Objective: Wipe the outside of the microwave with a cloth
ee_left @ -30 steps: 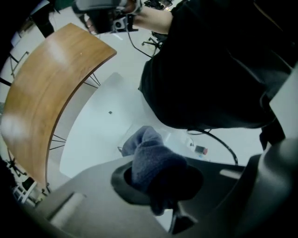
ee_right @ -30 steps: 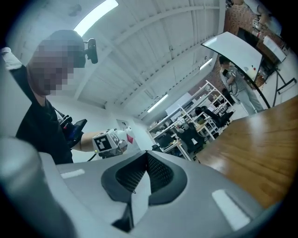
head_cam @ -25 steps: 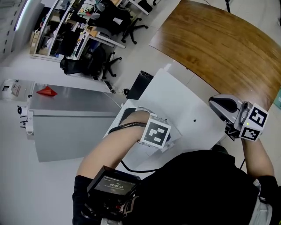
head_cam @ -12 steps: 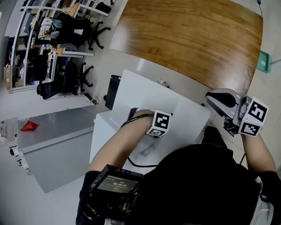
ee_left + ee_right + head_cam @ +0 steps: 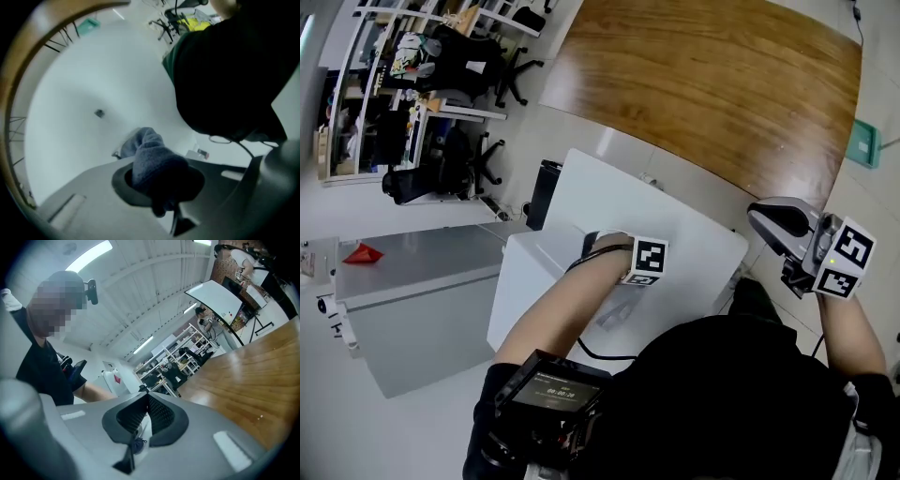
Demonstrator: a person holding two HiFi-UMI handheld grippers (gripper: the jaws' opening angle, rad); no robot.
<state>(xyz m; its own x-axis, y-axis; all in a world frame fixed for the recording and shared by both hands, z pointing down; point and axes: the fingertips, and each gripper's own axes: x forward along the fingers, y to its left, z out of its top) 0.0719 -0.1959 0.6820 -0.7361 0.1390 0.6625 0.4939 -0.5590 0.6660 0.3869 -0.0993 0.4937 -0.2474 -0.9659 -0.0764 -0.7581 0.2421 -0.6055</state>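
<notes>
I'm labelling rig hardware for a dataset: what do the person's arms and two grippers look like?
The left gripper and right gripper are pale grey moulded shells with dark jaw pads, ridged on the right. Each carries a white cube with black square markers. The sleeves are black and short; forearms bare.

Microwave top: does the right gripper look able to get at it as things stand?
Probably yes. The right gripper hangs just off the right edge of the microwave, jaws together and empty, with bare top beside it. The left gripper, shut on the cloth, works the opposite side, out of its way.
</notes>
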